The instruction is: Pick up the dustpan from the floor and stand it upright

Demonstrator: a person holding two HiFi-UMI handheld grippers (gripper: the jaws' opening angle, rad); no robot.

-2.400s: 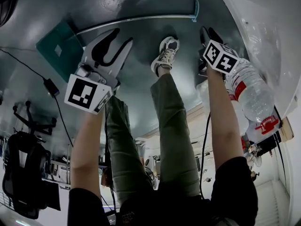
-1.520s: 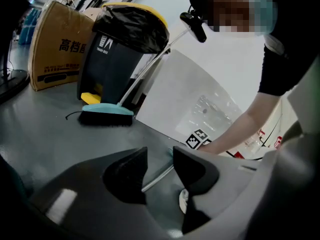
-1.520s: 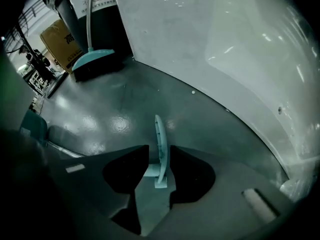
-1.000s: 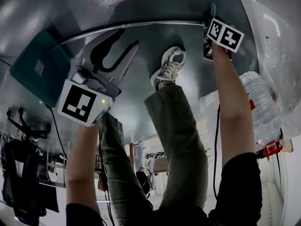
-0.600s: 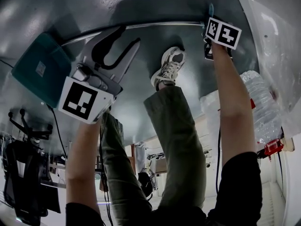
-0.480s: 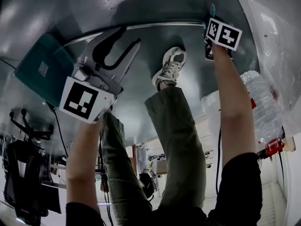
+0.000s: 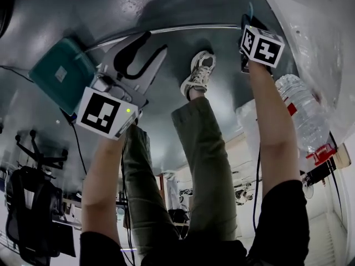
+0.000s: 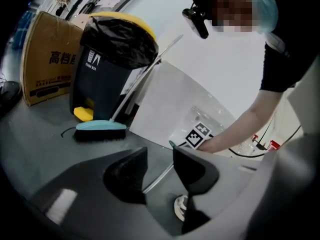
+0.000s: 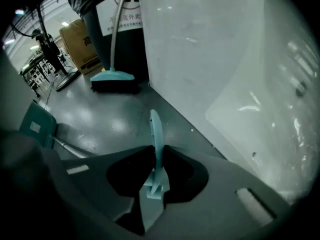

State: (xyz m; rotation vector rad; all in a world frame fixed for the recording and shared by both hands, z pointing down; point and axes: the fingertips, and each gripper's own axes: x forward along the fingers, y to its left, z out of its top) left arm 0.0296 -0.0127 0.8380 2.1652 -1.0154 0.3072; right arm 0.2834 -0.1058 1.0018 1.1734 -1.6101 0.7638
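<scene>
The dustpan has a teal pan (image 7: 62,73) on the floor at the left and a long metal pole (image 7: 166,31) running right to a teal grip. My right gripper (image 7: 246,26) is shut on that grip (image 9: 156,134), which stands up between its jaws; the pan (image 9: 37,124) shows at the far left of the right gripper view. My left gripper (image 7: 154,42) hangs open above the floor beside the pan with nothing held. Beyond its gap the pole (image 8: 160,176) crosses the floor, and the right gripper's marker cube (image 8: 199,134) shows farther off.
A broom (image 8: 100,130) leans by a dark bin (image 8: 107,64) with a yellow lid, and a cardboard box (image 8: 47,66) stands to their left. A white panel (image 9: 225,59) rises close to the grip. The person's shoe (image 7: 198,71) stands below the pole. A large water bottle (image 7: 302,112) lies at the right.
Both grippers have risen from the floor. The right one closed on the dustpan's teal grip and lifted that end; the pan stays at the left.
</scene>
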